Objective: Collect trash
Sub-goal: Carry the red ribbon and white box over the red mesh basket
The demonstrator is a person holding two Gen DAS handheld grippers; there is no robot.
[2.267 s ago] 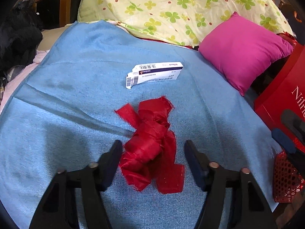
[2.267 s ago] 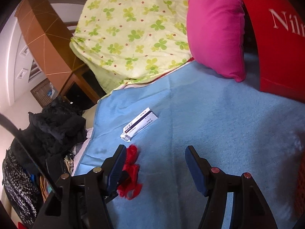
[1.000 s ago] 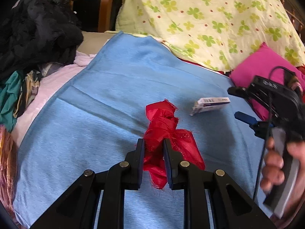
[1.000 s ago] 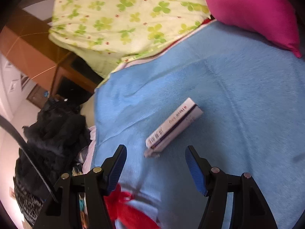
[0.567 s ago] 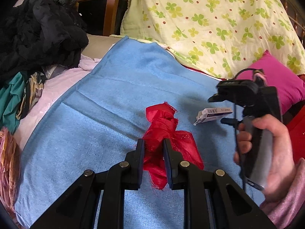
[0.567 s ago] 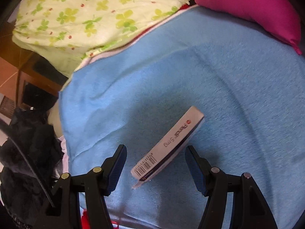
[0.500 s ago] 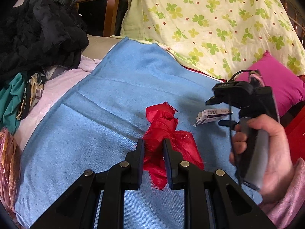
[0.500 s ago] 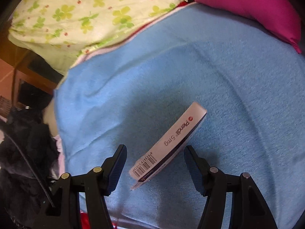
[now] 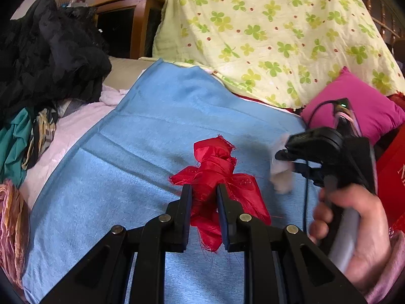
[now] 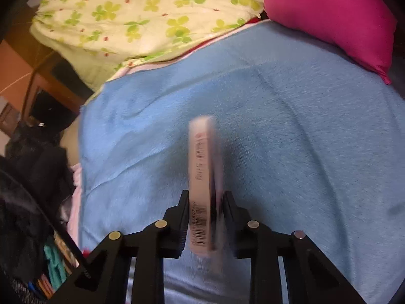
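Left wrist view: left hand-held gripper (image 9: 203, 204) is clamped on a bunch of red ribbon scrap (image 9: 215, 174), jaws pinching the crumpled middle, loose ends spilling over the blue blanket (image 9: 141, 157) on the bed. Pinching at the thickest fold looks deliberate, so the limp fabric bunches and cannot slide out.

Right wrist view: right hand-held gripper (image 10: 205, 219) has its jaws closed on the small white carton (image 10: 205, 182), gripped across its narrow faces at the barcode end. Carton stands on edge, long axis pointing away, blurred, so I cannot tell if it is clear of the blanket. Gripping the thin dimension suits the narrow jaw span.

Person's hand (image 9: 354, 230) grips the right tool's handle, seen from the left camera. Pink pillow (image 10: 329, 17) and clover-print quilt (image 9: 265, 33) lie beyond, untouched.

Judgement: both pieces of trash are in hand; a bin comes next, none clearly in view.
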